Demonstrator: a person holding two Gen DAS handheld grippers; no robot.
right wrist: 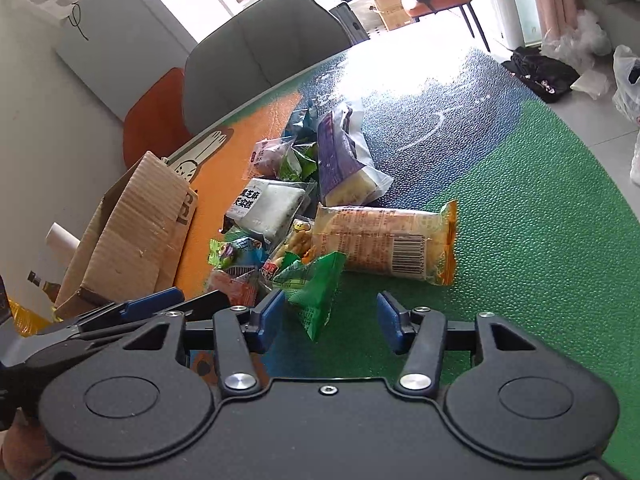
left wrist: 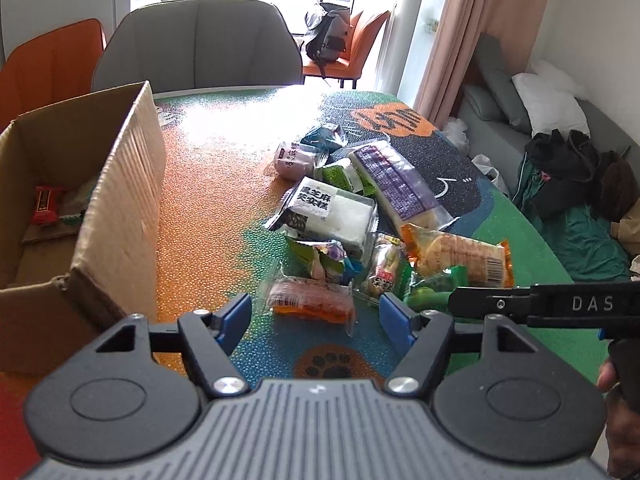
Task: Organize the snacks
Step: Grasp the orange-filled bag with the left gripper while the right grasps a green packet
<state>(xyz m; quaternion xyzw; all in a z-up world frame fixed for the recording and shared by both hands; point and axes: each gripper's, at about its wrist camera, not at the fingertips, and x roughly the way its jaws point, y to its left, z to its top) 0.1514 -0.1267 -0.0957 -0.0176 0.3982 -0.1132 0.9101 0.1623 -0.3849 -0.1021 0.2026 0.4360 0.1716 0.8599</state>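
**Two grippers poised at the near edge of a snack pile**

A heap of wrapped snacks lies on a table (left wrist: 208, 184) covered with a pebbled orange, blue and green mat. The left gripper (left wrist: 314, 314) stands with its blue pads apart, and a clear packet with an orange filling (left wrist: 310, 300) lies between them, touched by neither pad. The right gripper (right wrist: 330, 312) is likewise parted; the tail of a green triangular packet (right wrist: 312, 284) reaches into its gap, close to the left pad, though contact cannot be confirmed. Beyond the green packet rests a long orange-ended cracker packet (right wrist: 384, 240) with its barcode facing up. Farther back lie a white cake packet with black lettering (left wrist: 328, 212) and a purple-labelled bag (left wrist: 394, 180). An open cardboard box (left wrist: 116, 200) stands to the left of the pile, well apart from it, with a red item (left wrist: 46, 204) on its floor. A grey chair (left wrist: 196, 44) faces the far table edge.
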